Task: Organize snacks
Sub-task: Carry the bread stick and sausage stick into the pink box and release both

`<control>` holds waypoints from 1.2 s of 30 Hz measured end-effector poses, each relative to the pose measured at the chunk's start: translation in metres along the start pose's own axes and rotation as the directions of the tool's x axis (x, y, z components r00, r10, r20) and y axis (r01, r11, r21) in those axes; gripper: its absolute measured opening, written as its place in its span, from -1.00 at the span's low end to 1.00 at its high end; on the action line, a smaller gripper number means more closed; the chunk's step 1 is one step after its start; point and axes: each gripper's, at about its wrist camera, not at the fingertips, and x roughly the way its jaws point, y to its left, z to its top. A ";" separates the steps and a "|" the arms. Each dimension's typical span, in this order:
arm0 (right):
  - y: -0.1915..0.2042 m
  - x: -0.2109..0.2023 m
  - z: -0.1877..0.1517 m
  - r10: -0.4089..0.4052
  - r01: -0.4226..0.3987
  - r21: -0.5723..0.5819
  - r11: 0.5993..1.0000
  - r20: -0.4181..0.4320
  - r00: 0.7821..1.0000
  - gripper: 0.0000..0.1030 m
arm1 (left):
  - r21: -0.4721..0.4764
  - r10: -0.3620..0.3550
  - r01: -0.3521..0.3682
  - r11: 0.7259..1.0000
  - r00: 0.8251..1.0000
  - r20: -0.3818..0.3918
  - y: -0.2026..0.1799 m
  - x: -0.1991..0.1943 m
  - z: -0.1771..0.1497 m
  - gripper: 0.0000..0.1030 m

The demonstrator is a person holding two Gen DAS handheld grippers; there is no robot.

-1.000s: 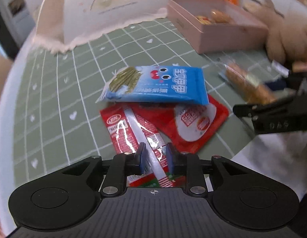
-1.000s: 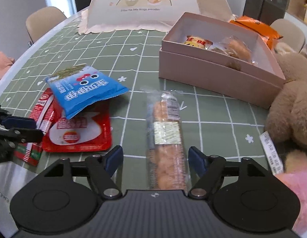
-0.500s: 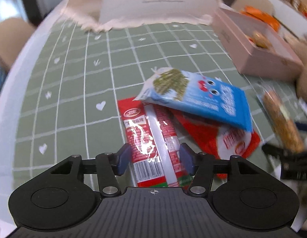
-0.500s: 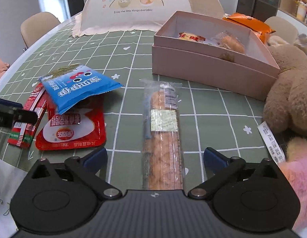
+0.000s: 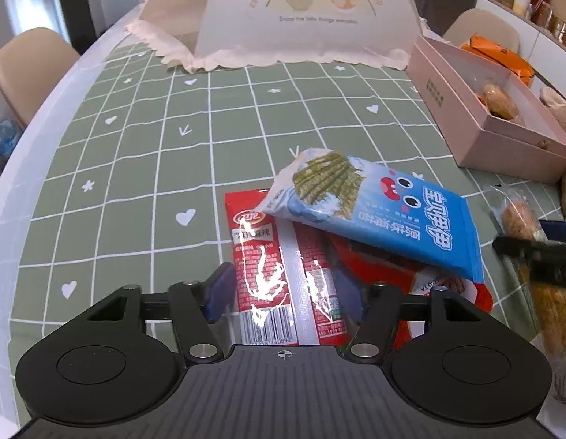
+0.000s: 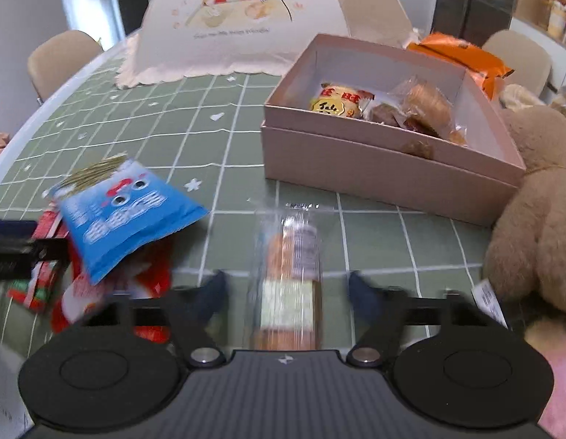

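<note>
The blue packet point(image 5: 378, 216) hid much of the red pouch point(image 5: 422, 281); motion blurred the wrapped biscuits point(image 6: 288, 278).

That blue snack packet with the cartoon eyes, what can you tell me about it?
The blue snack packet is a flat, glossy pillow bag with white lettering, a red cartoon crab with googly eyes, and a picture of green seaweed strips at one white-edged end. It looks sealed and unopened. It lies slanted on the green checked tablecloth, its upper end resting on the narrow red packet and its body covering part of the wider red pouch. Neither tool's fingers touch it.
</note>
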 end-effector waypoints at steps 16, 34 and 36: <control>-0.052 -0.134 0.020 0.077 -0.086 0.040 0.995 0.188 0.979 -0.44 | 0.078 -0.230 0.217 0.973 0.924 0.305 0.000 -0.140 0.028 -0.03; -0.079 -0.208 0.016 -0.061 0.025 0.115 0.993 0.316 0.947 -0.44 | 0.139 -0.497 0.483 0.864 0.779 0.383 -0.160 -0.046 0.216 0.01; -0.085 -0.211 0.017 -0.080 0.042 0.124 0.991 0.317 0.945 -0.44 | 0.112 -0.540 0.535 0.837 0.778 0.320 -0.149 -0.039 0.213 -0.02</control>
